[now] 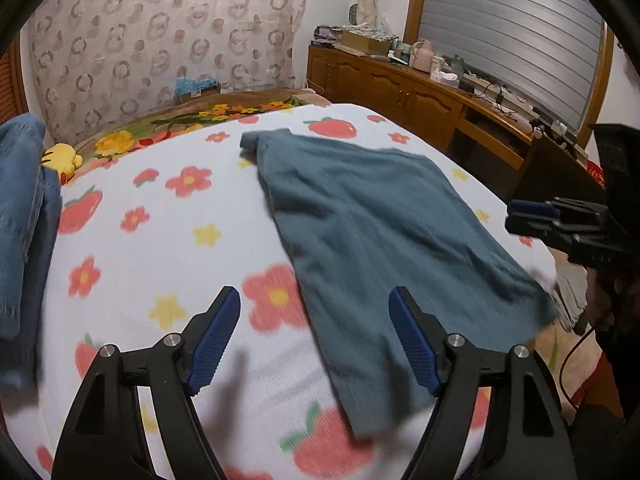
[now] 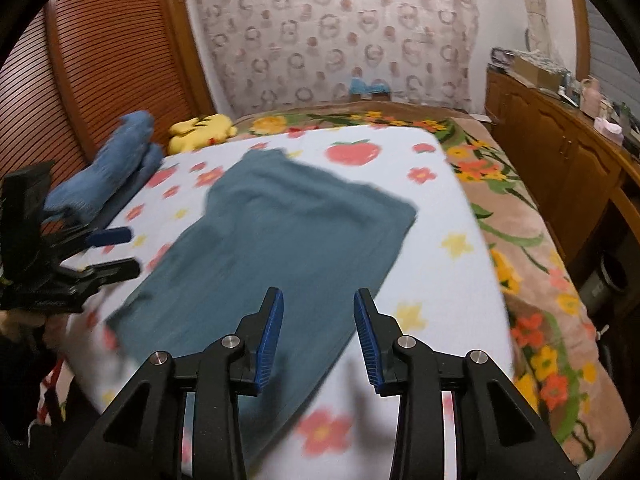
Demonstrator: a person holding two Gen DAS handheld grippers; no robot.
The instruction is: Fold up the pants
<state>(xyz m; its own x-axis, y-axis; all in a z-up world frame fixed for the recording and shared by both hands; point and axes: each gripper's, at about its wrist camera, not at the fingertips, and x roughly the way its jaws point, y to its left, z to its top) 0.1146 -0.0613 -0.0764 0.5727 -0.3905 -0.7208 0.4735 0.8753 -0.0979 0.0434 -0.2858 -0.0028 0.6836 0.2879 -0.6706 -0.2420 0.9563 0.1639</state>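
Both grippers, left gripper and right gripper, hover empty above the pants.

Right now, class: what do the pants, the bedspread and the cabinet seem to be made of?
Pants: soft matte knit, probably cotton; limp and creased.
Bedspread: fleecy printed fabric, seemingly; blurred.
Cabinet: glossy varnished wood, by its brown panelled doors.

Teal pants — white blanket with red flowers, yellow stars.

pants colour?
Solid teal, no pattern: the pants lie on the fruit-and-flower bedsheet. Clearest in the right wrist view.
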